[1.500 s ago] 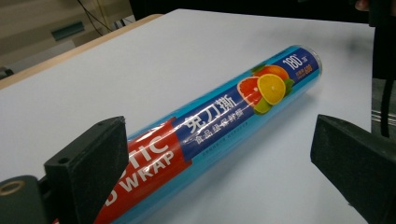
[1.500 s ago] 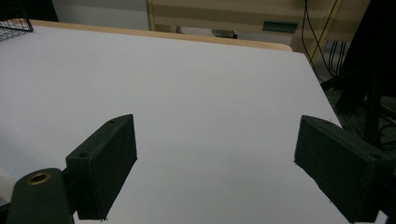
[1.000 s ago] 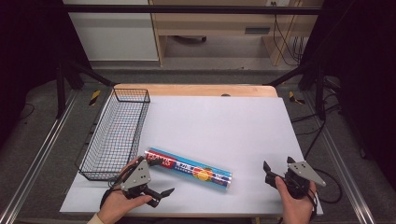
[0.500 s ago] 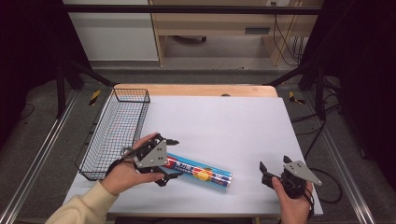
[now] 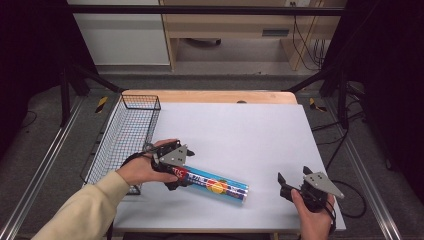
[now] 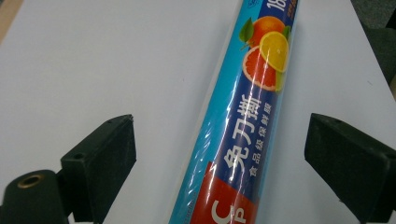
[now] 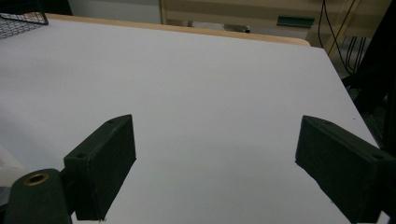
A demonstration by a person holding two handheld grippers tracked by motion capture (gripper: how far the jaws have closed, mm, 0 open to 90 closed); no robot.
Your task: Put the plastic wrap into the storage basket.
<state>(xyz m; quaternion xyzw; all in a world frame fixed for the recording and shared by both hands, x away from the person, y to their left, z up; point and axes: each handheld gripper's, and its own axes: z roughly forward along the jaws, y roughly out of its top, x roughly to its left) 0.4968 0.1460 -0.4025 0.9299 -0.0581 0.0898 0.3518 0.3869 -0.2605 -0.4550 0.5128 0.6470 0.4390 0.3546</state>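
Your surface (image 5: 260, 135) is a white sheet over a wooden top; a strip of wood shows along the far edge. Landmark: the wire basket (image 5: 125, 137) standing on its left edge. The cling-film roll (image 5: 215, 183) lies flat just right of the basket's near corner, angled toward the near edge.

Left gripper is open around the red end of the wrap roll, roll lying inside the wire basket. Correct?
Not quite. The left gripper is open astride the red end of the wrap roll, pads clear of it, but the roll lies on the white table sheet, beside the wire basket, not inside it. The high view shows this.
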